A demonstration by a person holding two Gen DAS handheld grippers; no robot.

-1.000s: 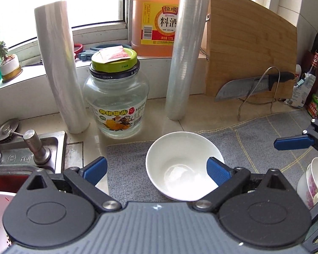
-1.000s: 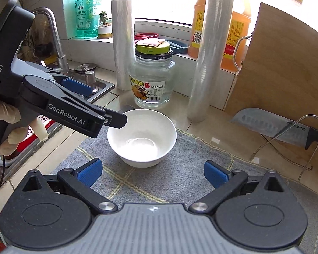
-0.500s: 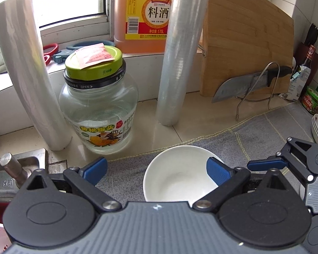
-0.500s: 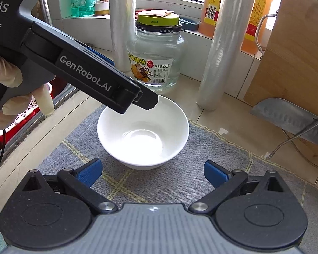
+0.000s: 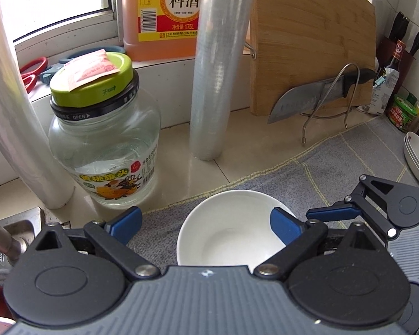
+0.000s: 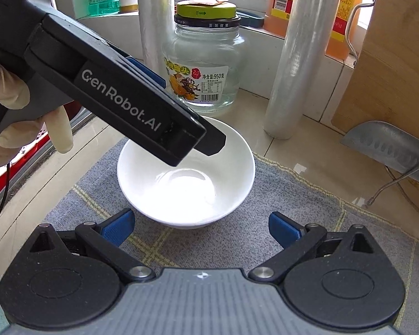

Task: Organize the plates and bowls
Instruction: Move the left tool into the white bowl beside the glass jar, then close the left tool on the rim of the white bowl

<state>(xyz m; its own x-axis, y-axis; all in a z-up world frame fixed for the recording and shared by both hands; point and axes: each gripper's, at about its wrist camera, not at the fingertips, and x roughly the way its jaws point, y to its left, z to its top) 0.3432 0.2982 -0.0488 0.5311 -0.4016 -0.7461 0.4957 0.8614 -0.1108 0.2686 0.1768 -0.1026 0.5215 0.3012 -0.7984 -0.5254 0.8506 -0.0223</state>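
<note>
Left gripper [image 5: 205, 220] wide, jaws just closing slightly, straddling near rim of white bowl [image 5: 231, 229] on grey mat [image 6: 293, 223]; nothing gripped. Right gripper [image 6: 201, 224] open, empty, short of bowl. Step, likely: rim pickup. Next: pinch firmly, lift.

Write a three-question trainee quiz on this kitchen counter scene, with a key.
1. True or false: the white bowl sits on the grey mat.
2. The left gripper has one finger: A) inside the bowl, over its rim; B) on the glass jar; C) on the knife.
3. Fill in: the right gripper is ____, with nothing between its fingers.

Key: 1 true; 2 A; 3 open.
</note>
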